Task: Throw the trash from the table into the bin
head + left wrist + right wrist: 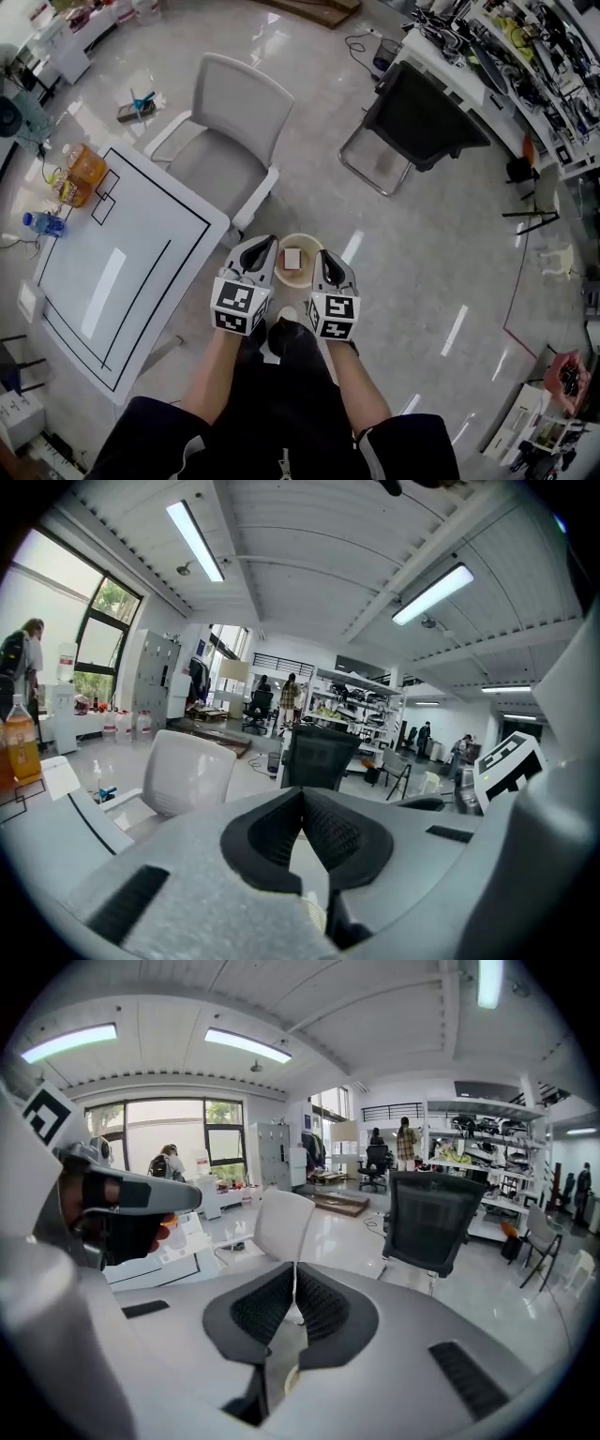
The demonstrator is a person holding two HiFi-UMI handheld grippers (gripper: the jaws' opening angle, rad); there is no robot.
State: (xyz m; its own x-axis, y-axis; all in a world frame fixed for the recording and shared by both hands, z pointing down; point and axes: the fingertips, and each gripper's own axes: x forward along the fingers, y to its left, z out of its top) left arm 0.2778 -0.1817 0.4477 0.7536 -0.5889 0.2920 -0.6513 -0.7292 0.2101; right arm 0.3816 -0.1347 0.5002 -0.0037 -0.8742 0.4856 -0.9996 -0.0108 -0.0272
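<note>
Orange plastic bottle (86,165) and blue bottle (42,223) are seen small, w/ details unclear, at far-left edge of white black-lined bench (141,253). Jaws of left gripper (260,247) are shut, empty. Round cream bin (300,237) on floor is partly hidden betw. grippers. Jaws of right gripper (329,257) are shut, empty.

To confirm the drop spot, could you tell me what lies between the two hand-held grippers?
The head view shows the bin, a small box inside, between the left hand-held gripper and the right hand-held gripper.
</note>
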